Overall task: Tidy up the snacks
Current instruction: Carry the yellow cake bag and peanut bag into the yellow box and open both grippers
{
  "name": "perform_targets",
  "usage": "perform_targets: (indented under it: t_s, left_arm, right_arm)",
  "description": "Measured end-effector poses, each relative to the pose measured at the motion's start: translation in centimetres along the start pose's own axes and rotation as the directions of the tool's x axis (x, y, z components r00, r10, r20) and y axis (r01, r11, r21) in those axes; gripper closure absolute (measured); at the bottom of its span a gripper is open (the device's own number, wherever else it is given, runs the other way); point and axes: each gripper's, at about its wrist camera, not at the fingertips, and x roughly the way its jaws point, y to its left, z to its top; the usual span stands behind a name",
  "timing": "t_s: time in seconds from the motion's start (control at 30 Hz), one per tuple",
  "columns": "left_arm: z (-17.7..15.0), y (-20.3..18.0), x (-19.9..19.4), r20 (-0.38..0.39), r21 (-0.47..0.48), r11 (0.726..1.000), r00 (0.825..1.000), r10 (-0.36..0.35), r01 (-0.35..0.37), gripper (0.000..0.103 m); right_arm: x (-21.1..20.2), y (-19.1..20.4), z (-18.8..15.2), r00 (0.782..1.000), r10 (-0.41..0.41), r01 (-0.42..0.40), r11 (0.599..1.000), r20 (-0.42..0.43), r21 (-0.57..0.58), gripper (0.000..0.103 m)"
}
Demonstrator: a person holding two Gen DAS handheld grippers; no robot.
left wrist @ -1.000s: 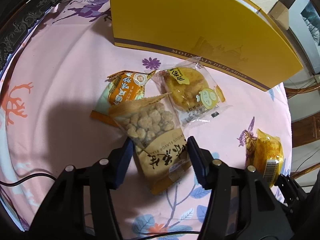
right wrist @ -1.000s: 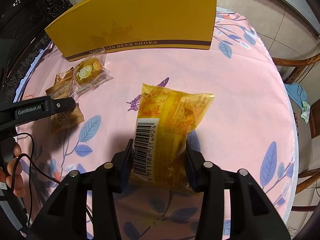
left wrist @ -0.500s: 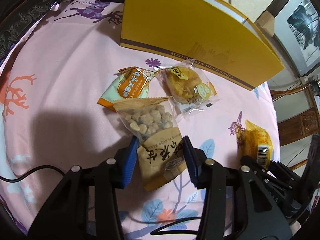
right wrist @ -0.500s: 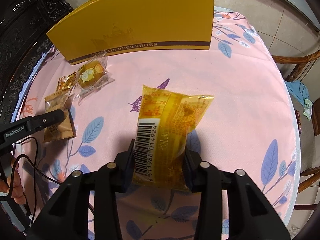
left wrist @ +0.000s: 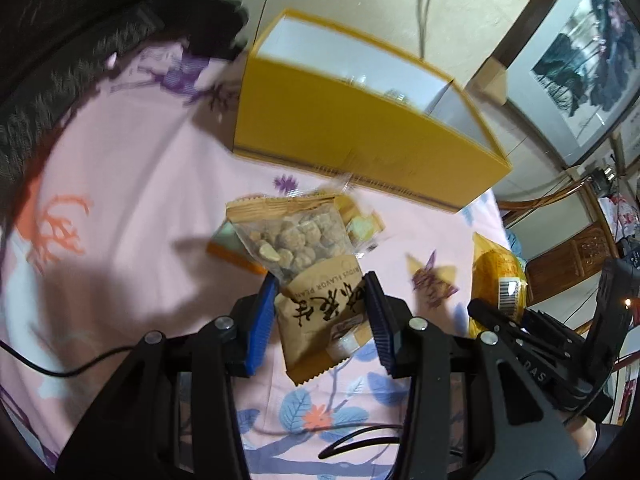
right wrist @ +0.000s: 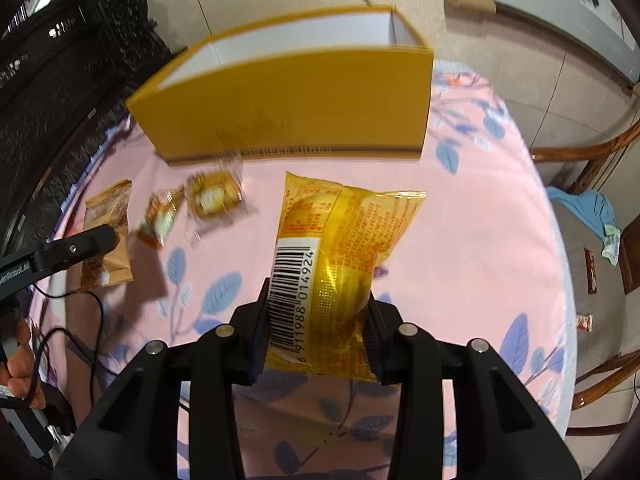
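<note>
My left gripper point(left wrist: 320, 312) is shut on a brown peanut snack bag point(left wrist: 308, 264) and holds it above the pink tablecloth. My right gripper point(right wrist: 318, 320) is shut on a yellow barcode snack packet point(right wrist: 336, 256), also lifted; this packet shows in the left wrist view point(left wrist: 498, 276). An open yellow box point(left wrist: 360, 136) with a white inside stands at the back of the table; it also shows in the right wrist view point(right wrist: 288, 108). An orange snack point(right wrist: 160, 216) and a clear-wrapped pastry point(right wrist: 216, 196) lie on the cloth in front of the box. The peanut bag also shows at the left of the right wrist view point(right wrist: 106, 232).
The round table has a pink floral tablecloth point(right wrist: 480, 240). Wooden chairs point(right wrist: 600, 160) stand at the right. A dark carved cabinet point(right wrist: 60, 60) is at the left. A black cable point(left wrist: 60, 368) trails over the cloth. Small wrappers lie on the floor point(right wrist: 592, 268).
Both grippers have risen with their snacks and tilted up. The peanut bag has left the cloth. The inside of the yellow box has come into view.
</note>
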Motion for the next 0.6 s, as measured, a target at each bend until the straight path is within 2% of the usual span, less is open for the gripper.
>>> perform_targets:
  t_s: [0.2, 0.37, 0.5, 0.6]
  left_arm:
    - [2.7, -1.6, -3.0, 0.087, 0.041, 0.999, 0.996, -0.033, 0.03, 0.059]
    - [6.5, -3.5, -4.6, 0.182, 0.086, 0.995, 0.981, -0.064, 0.049, 0.059]
    - [11.0, -5.5, -4.5, 0.251, 0.137, 0.99, 0.966, -0.057, 0.023, 0.059]
    - [13.9, -6.3, -3.3, 0.266, 0.15, 0.989, 0.963, -0.034, -0.007, 0.059]
  right_arm:
    - [-2.8, 0.1, 3.3, 0.994, 0.016, -0.015, 1.0, 0.111, -0.004, 0.063]
    - [-4.5, 0.0, 7.1, 0.98, 0.042, -0.039, 0.999, 0.192, -0.016, 0.063]
    - [-4.9, 0.1, 11.2, 0.964, 0.058, -0.05, 0.998, 0.261, -0.035, 0.063]
    - [-4.4, 0.1, 14.0, 0.957, 0.063, -0.05, 0.997, 0.284, -0.053, 0.063]
